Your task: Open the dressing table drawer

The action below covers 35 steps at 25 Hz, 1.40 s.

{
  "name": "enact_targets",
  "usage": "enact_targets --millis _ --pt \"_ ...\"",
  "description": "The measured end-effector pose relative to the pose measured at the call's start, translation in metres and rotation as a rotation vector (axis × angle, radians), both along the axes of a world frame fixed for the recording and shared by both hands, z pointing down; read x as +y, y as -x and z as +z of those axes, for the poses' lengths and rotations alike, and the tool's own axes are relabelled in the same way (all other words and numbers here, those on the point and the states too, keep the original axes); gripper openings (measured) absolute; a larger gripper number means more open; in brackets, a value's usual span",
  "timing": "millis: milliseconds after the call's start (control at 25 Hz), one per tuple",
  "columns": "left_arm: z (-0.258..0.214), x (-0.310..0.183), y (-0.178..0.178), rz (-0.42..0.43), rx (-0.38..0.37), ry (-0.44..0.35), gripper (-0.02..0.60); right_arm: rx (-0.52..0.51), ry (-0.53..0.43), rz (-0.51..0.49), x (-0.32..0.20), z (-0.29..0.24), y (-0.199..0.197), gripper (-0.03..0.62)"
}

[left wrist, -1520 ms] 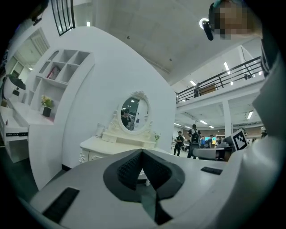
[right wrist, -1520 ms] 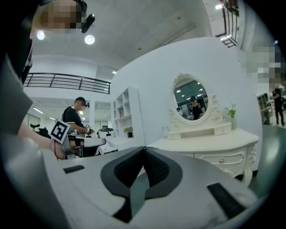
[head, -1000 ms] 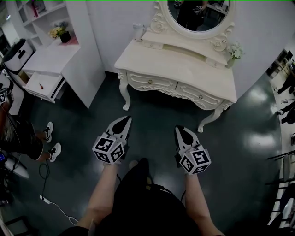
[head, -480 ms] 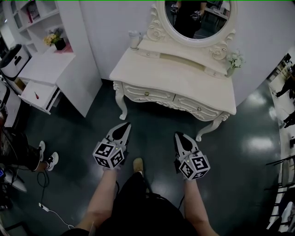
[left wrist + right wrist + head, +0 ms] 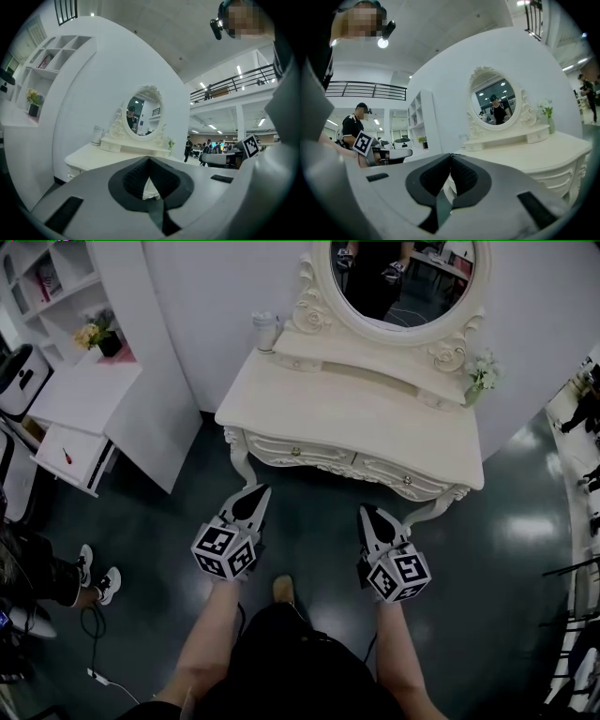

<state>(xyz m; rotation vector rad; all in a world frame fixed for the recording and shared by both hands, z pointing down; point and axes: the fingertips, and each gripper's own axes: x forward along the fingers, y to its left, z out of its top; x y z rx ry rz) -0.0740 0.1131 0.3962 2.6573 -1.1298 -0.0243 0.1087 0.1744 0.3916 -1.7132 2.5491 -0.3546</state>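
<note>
A cream dressing table (image 5: 361,413) with an oval mirror (image 5: 401,277) stands against the white wall. Two closed drawers run under its top: the left drawer (image 5: 298,452) and the right drawer (image 5: 405,480), each with a small knob. My left gripper (image 5: 259,490) is shut and empty, its tips just short of the table's front left. My right gripper (image 5: 367,513) is also shut and empty, below the right drawer. In the left gripper view the table (image 5: 101,157) lies ahead; in the right gripper view the table (image 5: 534,157) fills the right side.
A white shelf unit with a desk (image 5: 84,390) and an open drawer (image 5: 70,456) stands at the left. A white cup (image 5: 265,331) and a small flower vase (image 5: 481,376) sit on the table. A person's feet (image 5: 89,568) and a cable (image 5: 112,662) are on the dark floor.
Both grippers and the camera have come closer to the dressing table; the table now sits lower and larger in the head view. Both grippers stay shut.
</note>
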Motion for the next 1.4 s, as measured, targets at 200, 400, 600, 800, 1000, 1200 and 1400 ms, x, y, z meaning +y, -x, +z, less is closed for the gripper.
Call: enact_targets --millis 200,400,600,800,1000,1200,1400 --pt "-0.003 -0.042 -0.001 0.017 -0.001 -0.002 0.005 0.002 0.001 0.014 -0.037 -0.003 0.0 0.006" --pt "-0.001 -0.082 -0.003 0.038 0.001 -0.003 0.005 0.002 0.005 0.032 -0.076 0.0 -0.002 0.006" --pt "0.005 -0.116 0.0 0.05 0.006 0.001 0.005 -0.004 0.01 0.028 -0.106 0.003 0.006 0.006" --pt "0.017 -0.128 0.0 0.054 0.003 0.024 0.005 0.001 0.04 0.013 -0.119 0.014 0.011 0.006" --pt "0.028 -0.142 -0.004 0.056 0.001 0.043 0.005 0.007 0.053 -0.001 -0.138 0.022 0.008 0.006" --pt "0.031 -0.168 -0.012 0.044 0.002 0.044 0.005 0.002 0.051 -0.028 -0.171 0.027 0.005 0.006" --pt "0.031 -0.206 -0.022 0.033 -0.005 0.044 0.005 -0.005 0.047 -0.059 -0.216 0.028 0.003 0.006"
